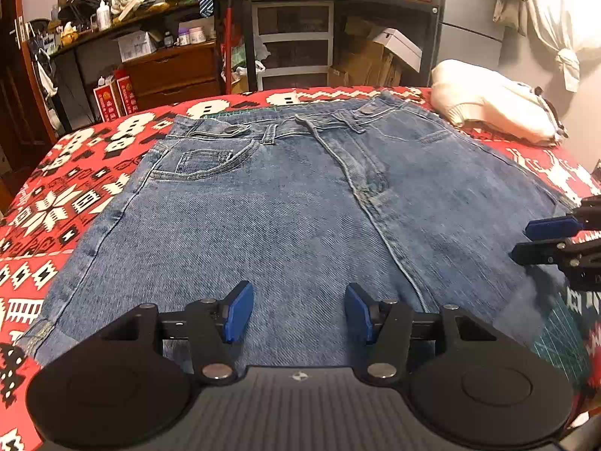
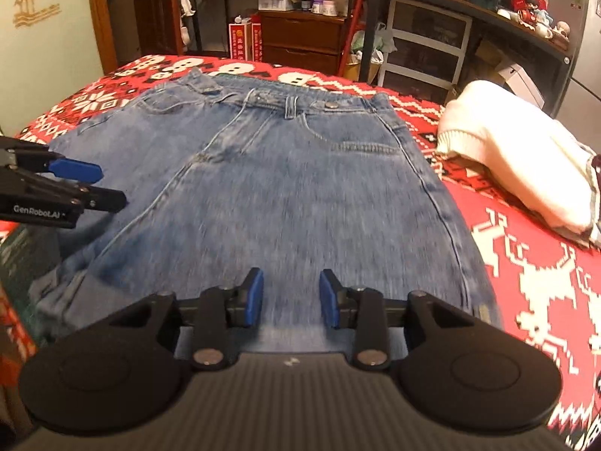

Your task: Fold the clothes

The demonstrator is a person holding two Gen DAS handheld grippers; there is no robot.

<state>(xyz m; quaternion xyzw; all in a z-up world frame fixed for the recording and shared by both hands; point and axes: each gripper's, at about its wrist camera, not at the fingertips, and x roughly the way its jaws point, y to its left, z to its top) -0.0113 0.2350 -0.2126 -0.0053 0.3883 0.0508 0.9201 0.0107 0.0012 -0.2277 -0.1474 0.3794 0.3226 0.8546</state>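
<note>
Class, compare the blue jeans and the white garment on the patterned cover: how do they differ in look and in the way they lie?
The jeans are blue denim; the white garment is cream-white with a ribbed edge. The jeans lie spread flat, front up, waistband at the far side; the white garment sits bunched in a heap. The jeans lie directly ahead of both grippers; the white garment lies off to the right. Both rest on the red patterned cover.

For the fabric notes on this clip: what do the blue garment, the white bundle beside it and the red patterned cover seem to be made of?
Blue garment: denim, by its diagonal twill weave, faded wash, contrast stitching and metal buttons; matte.
White bundle: looks like a soft knit, with a ribbed hem; the fibre is unclear.
Red patterned cover: probably a woven or knitted textile, since its blocky white motifs look stitched in, though they could be printed.
</note>
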